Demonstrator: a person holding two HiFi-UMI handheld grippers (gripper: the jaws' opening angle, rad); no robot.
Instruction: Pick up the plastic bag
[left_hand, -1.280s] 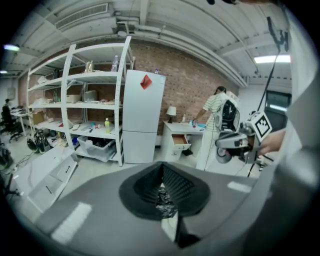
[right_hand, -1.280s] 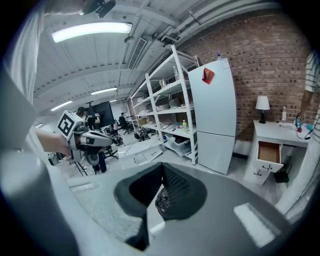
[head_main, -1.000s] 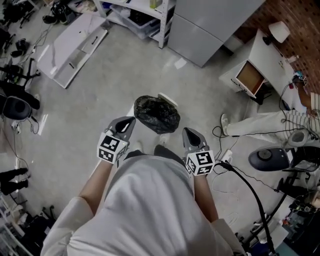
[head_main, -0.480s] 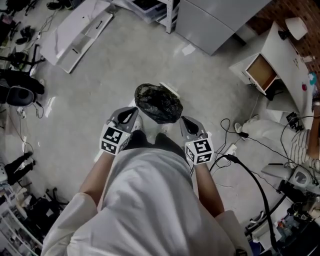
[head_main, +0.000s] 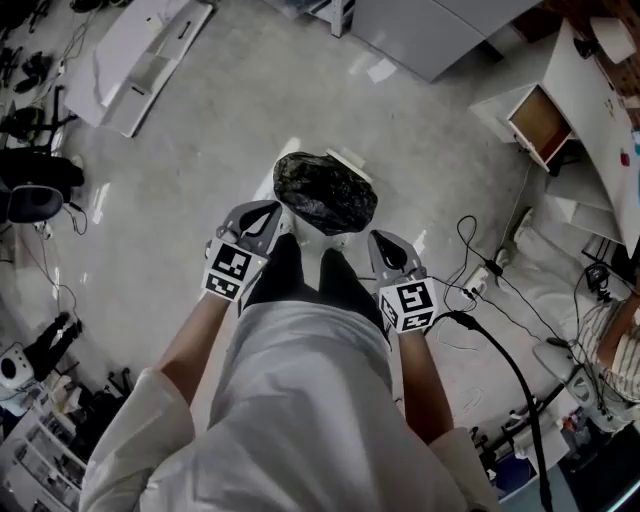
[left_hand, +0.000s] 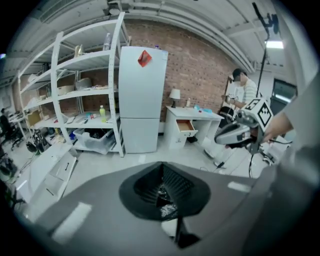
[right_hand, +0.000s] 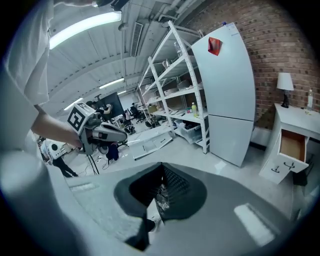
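The left claw (head_main: 270, 212) and right claw (head_main: 384, 243) are both clenched, empty. The crumpled black plastic bag (head_main: 325, 192) lies on the grey floor (head_main: 200, 150), at two o'clock from the left claw and eleven from the right.

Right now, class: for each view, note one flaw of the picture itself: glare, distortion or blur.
Head view: sharp, with glare patches on the floor. Left gripper view: fisheye bends the shelves, corners dark. Right gripper view: the ceiling light blows out; the fridge leans.
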